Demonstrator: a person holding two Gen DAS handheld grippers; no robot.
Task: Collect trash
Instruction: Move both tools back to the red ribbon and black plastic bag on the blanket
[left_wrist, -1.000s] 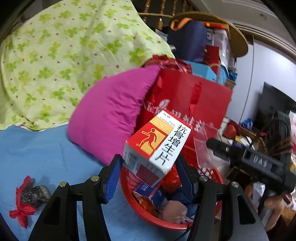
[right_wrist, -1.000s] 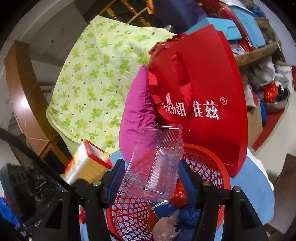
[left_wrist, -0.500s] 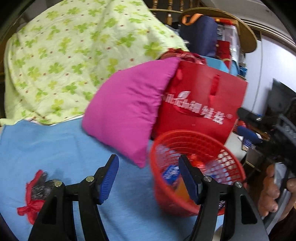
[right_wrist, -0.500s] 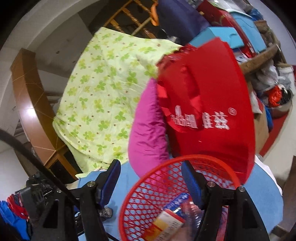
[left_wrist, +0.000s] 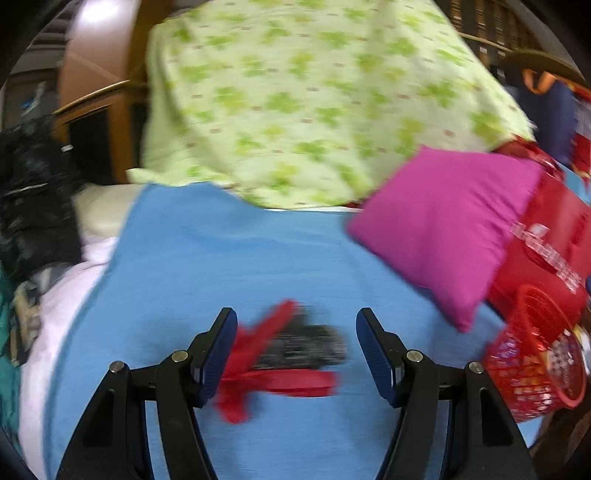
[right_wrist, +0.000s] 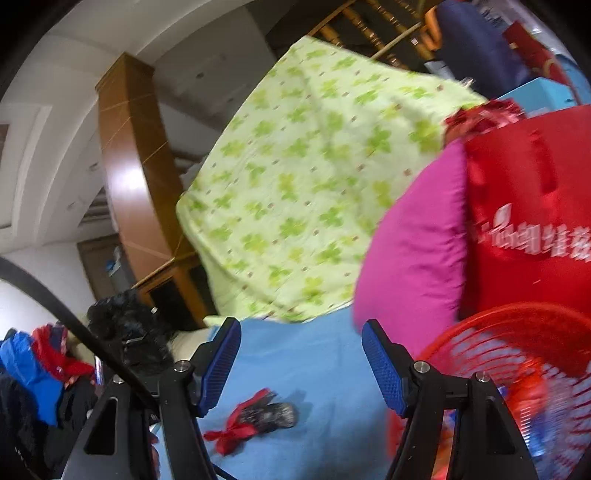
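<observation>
A dark crumpled wrapper with a red ribbon (left_wrist: 295, 354) lies on the blue cloth (left_wrist: 229, 266). My left gripper (left_wrist: 295, 354) hangs over it, open, a finger on each side, pads clear of it. The picture is blurred. My right gripper (right_wrist: 301, 363) is open and empty, held above the cloth; the same ribbon wrapper (right_wrist: 258, 415) lies below and left of its gap. The red mesh basket (right_wrist: 517, 354) sits at the lower right with packets inside, and shows again as the red basket (left_wrist: 532, 365) at the right edge of the left wrist view.
A magenta cushion (left_wrist: 439, 229) leans on a red gift bag (right_wrist: 528, 221) behind the basket. A green clover-print quilt (left_wrist: 295, 103) is piled at the back. Dark clothes (left_wrist: 33, 206) lie left of the cloth, with a wooden post (right_wrist: 129, 177) behind.
The left gripper let go of the medicine box and swung left from the basket to above the ribbon wrapper. The right gripper released the clear plastic tray and also turned left; both items are gone from the jaws.
</observation>
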